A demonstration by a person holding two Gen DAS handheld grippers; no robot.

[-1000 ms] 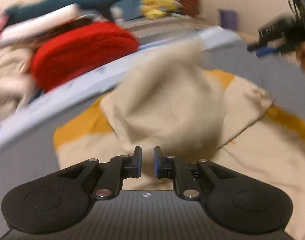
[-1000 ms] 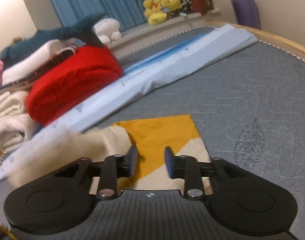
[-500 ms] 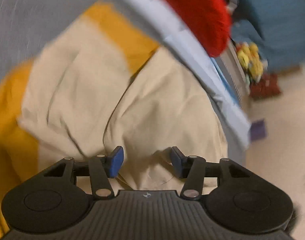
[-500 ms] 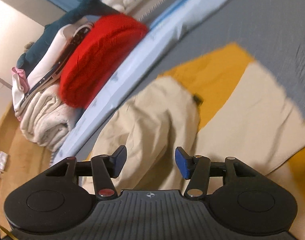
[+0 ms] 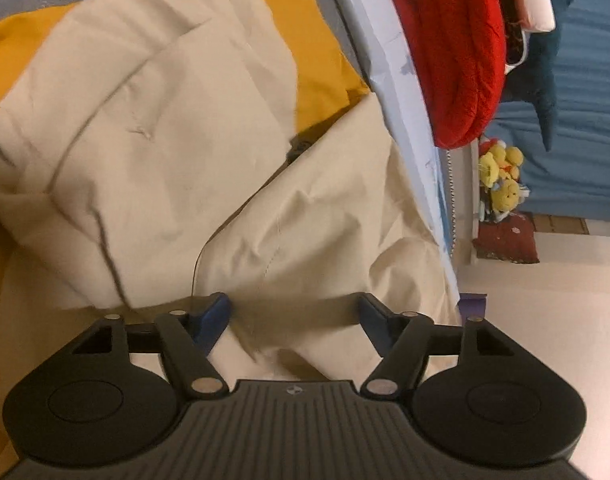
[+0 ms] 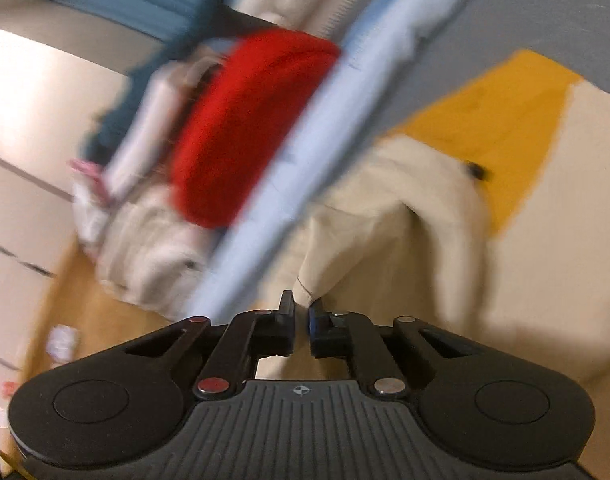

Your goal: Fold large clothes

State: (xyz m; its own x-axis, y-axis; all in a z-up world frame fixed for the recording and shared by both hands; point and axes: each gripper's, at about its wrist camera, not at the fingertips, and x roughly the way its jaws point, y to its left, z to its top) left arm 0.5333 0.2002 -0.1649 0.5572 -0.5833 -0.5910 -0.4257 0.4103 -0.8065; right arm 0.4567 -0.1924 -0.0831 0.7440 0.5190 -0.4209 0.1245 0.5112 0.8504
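A large cream and mustard-yellow garment [image 5: 177, 128] lies crumpled on the grey mattress; it also shows in the right wrist view [image 6: 417, 216]. My left gripper [image 5: 293, 312] is open and hovers just over the cream folds, holding nothing. My right gripper [image 6: 301, 312] is shut on a raised cream edge of the garment, which peaks up from between its fingertips. The right wrist view is blurred by motion.
A light blue folded sheet [image 5: 401, 80] runs along the mattress edge, also in the right wrist view [image 6: 289, 168]. A red cushion [image 5: 453, 44] and stacked cream and white laundry [image 6: 145, 248] lie beyond it. Yellow plush toys [image 5: 501, 180] sit by the blue curtain.
My left gripper let go of the cream cloth, opened wide and rolled sideways. My right gripper opened, swung left over the cream fold, then closed on its edge.
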